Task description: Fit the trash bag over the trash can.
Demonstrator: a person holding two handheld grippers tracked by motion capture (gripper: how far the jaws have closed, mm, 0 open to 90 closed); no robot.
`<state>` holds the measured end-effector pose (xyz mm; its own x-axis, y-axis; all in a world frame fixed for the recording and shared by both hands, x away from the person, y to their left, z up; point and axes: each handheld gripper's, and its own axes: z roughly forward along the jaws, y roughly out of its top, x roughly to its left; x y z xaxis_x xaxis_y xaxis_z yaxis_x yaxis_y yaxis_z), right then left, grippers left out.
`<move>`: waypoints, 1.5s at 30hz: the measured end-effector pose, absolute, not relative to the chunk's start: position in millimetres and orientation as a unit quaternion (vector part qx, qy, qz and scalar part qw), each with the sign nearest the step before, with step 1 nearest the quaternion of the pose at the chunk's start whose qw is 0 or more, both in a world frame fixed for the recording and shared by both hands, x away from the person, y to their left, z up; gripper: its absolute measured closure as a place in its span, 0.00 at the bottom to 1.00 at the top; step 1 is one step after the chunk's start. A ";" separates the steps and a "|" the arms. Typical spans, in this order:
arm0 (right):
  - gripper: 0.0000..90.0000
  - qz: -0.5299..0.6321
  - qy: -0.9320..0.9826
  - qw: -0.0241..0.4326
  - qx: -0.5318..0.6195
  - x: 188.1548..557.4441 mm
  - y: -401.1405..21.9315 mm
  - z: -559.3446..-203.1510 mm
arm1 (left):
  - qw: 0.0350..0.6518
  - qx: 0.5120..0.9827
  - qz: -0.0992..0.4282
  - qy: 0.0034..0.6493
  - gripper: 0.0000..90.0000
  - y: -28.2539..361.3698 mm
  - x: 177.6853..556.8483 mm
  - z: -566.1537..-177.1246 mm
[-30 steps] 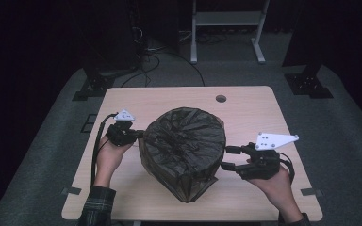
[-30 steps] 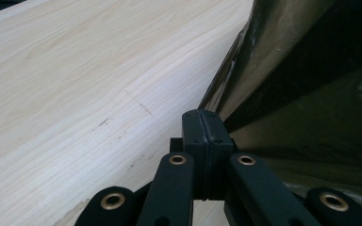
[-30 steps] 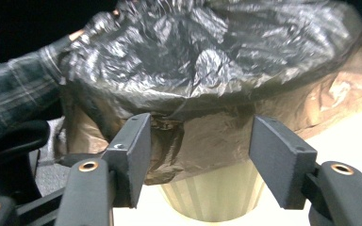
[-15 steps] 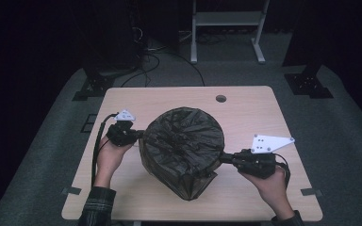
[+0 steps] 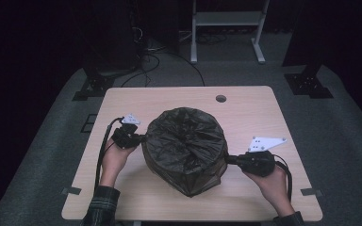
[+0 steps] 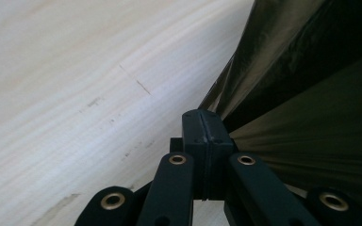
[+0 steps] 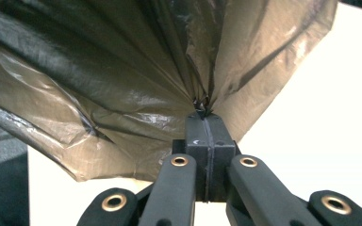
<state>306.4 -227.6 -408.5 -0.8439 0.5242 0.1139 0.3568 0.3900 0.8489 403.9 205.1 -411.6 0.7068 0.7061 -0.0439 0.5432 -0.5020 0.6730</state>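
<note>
Pinching thin, soft, slippery black bag (image 5: 186,149) at mid-table (image 5: 264,113) by opposite side folds, left gripper (image 6: 202,123) and right gripper (image 7: 203,123) both clamped shut on film, likely tearing if overstretched.

Table (image 5: 264,108): light wood top with rounded corners.
Cable hole (image 5: 221,99): small and round, far edge of the table, right of centre.
Floor (image 5: 349,136): grey carpet.
White stand (image 5: 226,21): far side, behind the table.
Cables (image 5: 160,59): loose on the far-left floor.

High view looks down from above; both tongs' cameras press close on the shared black bag (image 5: 185,148)
</note>
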 end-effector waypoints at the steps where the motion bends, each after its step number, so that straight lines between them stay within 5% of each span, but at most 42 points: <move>1: 1.00 0.478 0.831 0.083 0.271 307.7 -228.9 -412.7 | 0.334 0.861 0.120 0.364 1.00 204.3 404.5 -414.3; 8: 1.00 0.459 0.837 0.074 0.288 311.4 -234.8 -431.0 | 0.338 0.859 0.116 0.367 0.98 205.4 405.2 -422.4; 16: 0.50 0.493 0.814 0.110 0.288 305.7 -246.7 -403.8 | 0.393 0.833 0.138 0.366 0.63 226.9 390.0 -390.8; 25: 0.17 0.517 0.802 0.128 0.271 298.5 -259.4 -359.9 | 0.397 0.844 0.144 0.331 0.18 252.3 353.5 -393.8; 30: 0.12 0.516 0.812 0.134 0.239 294.8 -247.9 -337.7 | 0.386 0.857 0.152 0.305 0.00 253.0 330.9 -403.6; 45: 0.11 0.496 0.838 0.126 0.189 316.4 -181.1 -290.4 | 0.353 0.884 0.150 0.268 0.00 236.3 288.6 -449.4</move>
<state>316.4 -181.1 -290.4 -0.8968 0.4417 -0.0245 0.1914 0.4374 0.8787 288.6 236.3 -449.4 0.8114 0.5793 0.0773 0.3671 -0.6081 0.7039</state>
